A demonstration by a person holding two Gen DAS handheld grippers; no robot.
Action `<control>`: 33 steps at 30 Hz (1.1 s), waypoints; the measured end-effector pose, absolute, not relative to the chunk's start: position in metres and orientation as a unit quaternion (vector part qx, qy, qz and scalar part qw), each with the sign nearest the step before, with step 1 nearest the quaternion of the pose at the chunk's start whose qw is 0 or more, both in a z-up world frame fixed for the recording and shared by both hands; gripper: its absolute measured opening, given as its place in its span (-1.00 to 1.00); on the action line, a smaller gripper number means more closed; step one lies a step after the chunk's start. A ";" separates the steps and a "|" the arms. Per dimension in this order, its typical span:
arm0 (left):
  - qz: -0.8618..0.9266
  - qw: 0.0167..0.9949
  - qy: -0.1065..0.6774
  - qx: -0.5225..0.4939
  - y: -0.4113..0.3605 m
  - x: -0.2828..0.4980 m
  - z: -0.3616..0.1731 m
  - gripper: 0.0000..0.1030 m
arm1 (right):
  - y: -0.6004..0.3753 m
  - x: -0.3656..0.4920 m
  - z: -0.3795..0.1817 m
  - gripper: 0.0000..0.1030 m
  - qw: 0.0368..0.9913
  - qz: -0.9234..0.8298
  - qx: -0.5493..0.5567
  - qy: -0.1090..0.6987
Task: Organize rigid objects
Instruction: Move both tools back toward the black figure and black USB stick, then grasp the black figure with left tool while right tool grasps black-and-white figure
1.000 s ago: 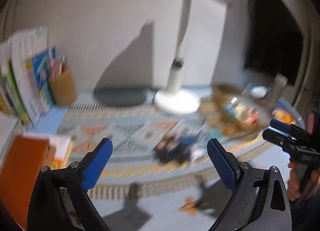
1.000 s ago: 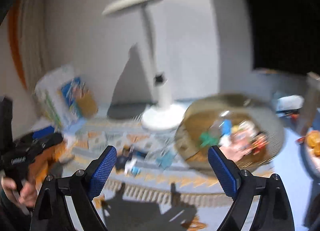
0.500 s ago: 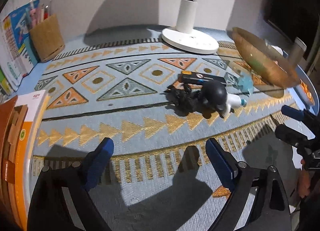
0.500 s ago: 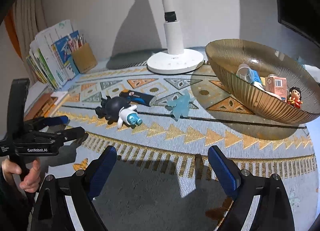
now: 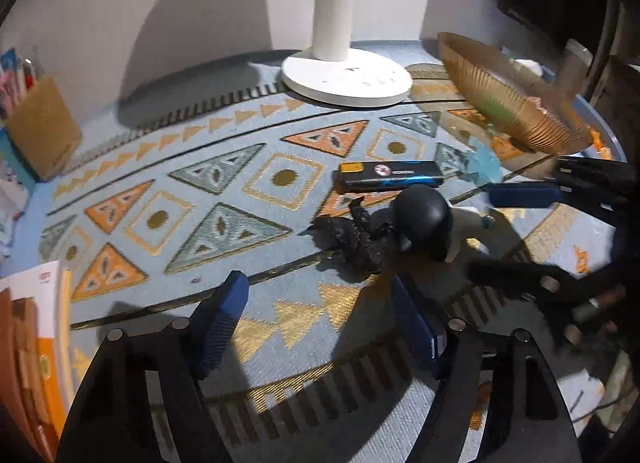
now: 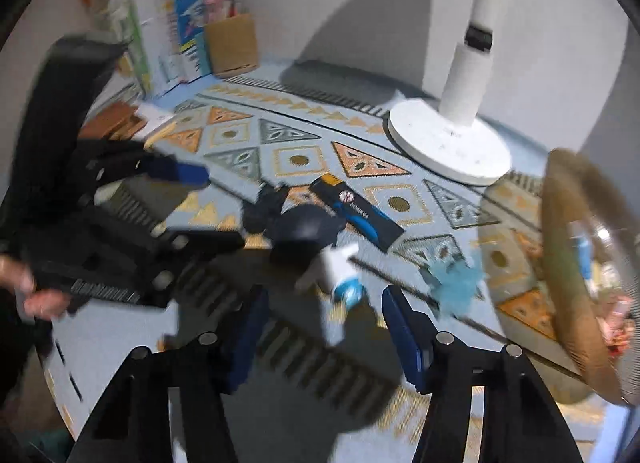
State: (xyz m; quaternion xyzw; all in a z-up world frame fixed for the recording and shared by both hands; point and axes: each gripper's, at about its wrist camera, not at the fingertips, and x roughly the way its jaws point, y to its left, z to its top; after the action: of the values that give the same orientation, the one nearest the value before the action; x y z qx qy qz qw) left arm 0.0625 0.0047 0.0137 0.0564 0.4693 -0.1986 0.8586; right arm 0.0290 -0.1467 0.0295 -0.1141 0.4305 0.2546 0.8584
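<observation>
Toys (image 5: 424, 227) at frame centre not yet in my bowl (image 5: 504, 103); both hand-held grippers (image 5: 320, 323) (image 6: 320, 327) have just been closing, nothing between them.

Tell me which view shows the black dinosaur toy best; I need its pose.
The left wrist view: the black dinosaur toy lies sharp and unobstructed on the mat. The right wrist view shows it blurred, partly behind the helmeted figure.

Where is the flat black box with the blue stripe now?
In the left wrist view, the black box lies on the patterned mat, right of centre, just behind the helmeted figure.
</observation>
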 end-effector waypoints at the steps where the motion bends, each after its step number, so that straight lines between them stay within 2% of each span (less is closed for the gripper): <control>1: -0.205 0.857 0.469 0.053 0.005 0.064 0.013 0.40 | -0.146 0.034 0.029 0.13 0.858 0.263 -0.111 0.428; 6: -0.206 0.854 0.473 0.061 -0.001 0.073 0.006 0.34 | -0.128 0.049 0.016 0.13 0.844 0.282 -0.131 0.437; 7: -0.205 0.855 0.471 0.064 -0.002 0.075 0.006 0.34 | -0.127 0.050 0.013 0.09 0.843 0.280 -0.136 0.438; 8: -0.208 0.855 0.471 0.061 -0.002 0.077 0.006 0.34 | -0.128 0.048 0.012 -0.13 0.850 0.272 -0.140 0.429; 14: -0.217 0.855 0.466 0.071 -0.016 0.082 0.006 0.29 | -0.159 0.039 0.013 -0.15 0.857 0.243 -0.100 0.443; 15: -0.218 0.856 0.463 0.072 -0.018 0.082 0.006 0.15 | -0.166 0.035 0.014 -0.15 0.858 0.237 -0.093 0.446; 16: -0.219 0.858 0.460 0.073 -0.019 0.082 0.007 -0.12 | -0.172 0.031 0.015 -0.15 0.859 0.233 -0.087 0.448; 18: -0.224 0.859 0.456 0.066 -0.020 0.082 0.008 -0.41 | -0.189 0.017 0.017 -0.15 0.863 0.222 -0.075 0.447; 28: -0.236 0.870 0.432 0.016 -0.026 0.037 0.030 -0.41 | -0.266 -0.059 0.019 -0.15 0.890 0.078 -0.049 0.447; 33: -0.256 0.866 0.430 0.016 -0.047 0.011 0.025 -0.41 | -0.286 -0.078 0.013 -0.14 0.893 0.051 -0.005 0.447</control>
State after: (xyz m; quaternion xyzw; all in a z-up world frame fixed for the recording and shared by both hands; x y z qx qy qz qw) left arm 0.0112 -0.0471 0.0248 0.0159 0.4297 -0.2559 0.8658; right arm -0.0776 -0.2858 0.0132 -0.0053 0.4471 0.0510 0.8930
